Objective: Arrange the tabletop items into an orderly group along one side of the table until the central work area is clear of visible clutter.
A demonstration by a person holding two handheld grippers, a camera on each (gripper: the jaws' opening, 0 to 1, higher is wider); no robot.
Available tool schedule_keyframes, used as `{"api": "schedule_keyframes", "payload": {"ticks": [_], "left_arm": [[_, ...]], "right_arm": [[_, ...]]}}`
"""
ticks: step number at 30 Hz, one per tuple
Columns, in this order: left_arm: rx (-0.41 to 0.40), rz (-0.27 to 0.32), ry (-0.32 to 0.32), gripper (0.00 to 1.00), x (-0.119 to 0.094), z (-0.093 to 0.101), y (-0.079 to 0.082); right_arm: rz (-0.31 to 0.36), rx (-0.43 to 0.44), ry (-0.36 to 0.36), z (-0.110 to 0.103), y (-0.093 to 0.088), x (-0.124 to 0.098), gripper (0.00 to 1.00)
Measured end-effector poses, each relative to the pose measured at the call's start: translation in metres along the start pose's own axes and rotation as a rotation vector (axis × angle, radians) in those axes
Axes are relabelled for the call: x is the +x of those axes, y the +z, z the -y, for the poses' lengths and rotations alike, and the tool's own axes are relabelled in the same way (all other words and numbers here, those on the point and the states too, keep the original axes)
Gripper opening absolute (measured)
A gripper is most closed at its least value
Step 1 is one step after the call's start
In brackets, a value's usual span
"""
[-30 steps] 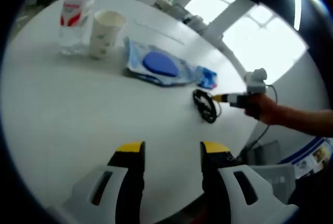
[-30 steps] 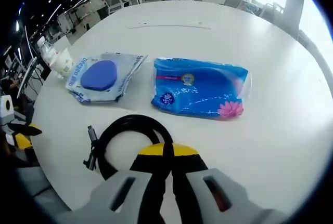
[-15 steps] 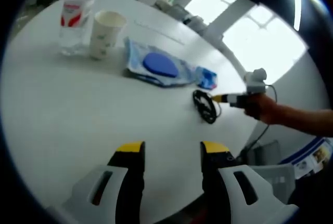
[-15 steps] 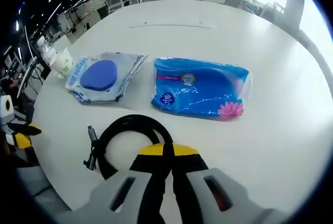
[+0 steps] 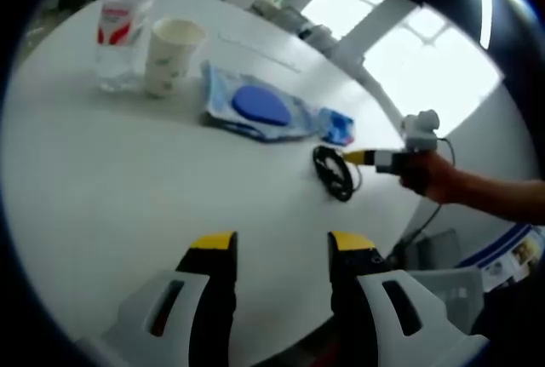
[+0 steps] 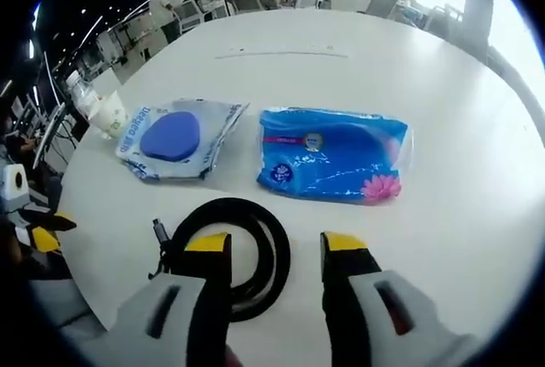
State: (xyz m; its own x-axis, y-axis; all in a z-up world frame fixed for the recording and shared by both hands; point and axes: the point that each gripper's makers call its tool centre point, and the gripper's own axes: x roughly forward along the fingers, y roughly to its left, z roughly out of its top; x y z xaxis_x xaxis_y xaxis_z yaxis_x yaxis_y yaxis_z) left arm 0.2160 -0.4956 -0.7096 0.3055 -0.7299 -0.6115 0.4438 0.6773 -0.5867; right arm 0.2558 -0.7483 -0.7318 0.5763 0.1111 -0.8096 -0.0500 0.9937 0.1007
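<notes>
Right gripper (image 6: 274, 248) parted over black cable (image 6: 232, 252); pouch labels illegible

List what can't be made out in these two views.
- Coiled black cable, right gripper view: near side hidden behind the right gripper.
- Water bottle, left gripper view: top cut off at the edge, label blurred.
- Tissue pack, left gripper view: mostly hidden behind the blue-disc packet.

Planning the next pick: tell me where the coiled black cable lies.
In the right gripper view, the coiled black cable lies on the white table between the open right claw tips, just short of the blue tissue pack.
</notes>
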Motion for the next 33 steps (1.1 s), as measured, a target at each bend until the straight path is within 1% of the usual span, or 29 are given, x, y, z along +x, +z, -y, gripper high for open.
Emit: {"api": "schedule_keyframes", "payload": {"ticks": [4,6,9,12,14,20,24,26,29,33], "left_arm": [[0.029,0.002,-0.014,0.4,0.001,0.004,0.001],[0.047,0.01,-0.021,0.4,0.002,0.008,0.004],[0.068,0.006,-0.019,0.41,0.003,0.01,0.003],[0.071,-0.003,-0.009,0.42,0.003,0.007,0.002],[0.067,0.006,0.001,0.43,0.001,0.005,0.003],[0.057,0.02,0.024,0.44,-0.002,0.0,0.006],[0.062,0.035,0.065,0.5,-0.005,-0.007,0.008],[0.063,0.038,0.076,0.52,-0.006,-0.01,0.009],[0.061,0.038,0.075,0.52,-0.006,-0.011,0.01],[0.072,0.039,0.086,0.52,-0.007,-0.012,0.01]], "right_arm": [[0.015,-0.001,0.004,-0.003,0.003,-0.005,0.46],[0.02,0.002,0.004,-0.002,0.004,-0.007,0.47],[0.036,0.017,0.003,-0.001,0.006,-0.011,0.48],[0.054,0.033,0.009,0.004,0.01,-0.011,0.49],[0.073,0.05,0.013,0.01,0.013,-0.008,0.5],[0.133,0.075,0.015,0.017,0.022,-0.014,0.52],[0.183,0.109,0.023,0.019,0.027,-0.023,0.54],[0.195,0.131,0.03,0.018,0.026,-0.028,0.56],[0.212,0.151,0.033,0.016,0.021,-0.034,0.59],[0.225,0.17,0.04,0.012,0.008,-0.043,0.61]]}}
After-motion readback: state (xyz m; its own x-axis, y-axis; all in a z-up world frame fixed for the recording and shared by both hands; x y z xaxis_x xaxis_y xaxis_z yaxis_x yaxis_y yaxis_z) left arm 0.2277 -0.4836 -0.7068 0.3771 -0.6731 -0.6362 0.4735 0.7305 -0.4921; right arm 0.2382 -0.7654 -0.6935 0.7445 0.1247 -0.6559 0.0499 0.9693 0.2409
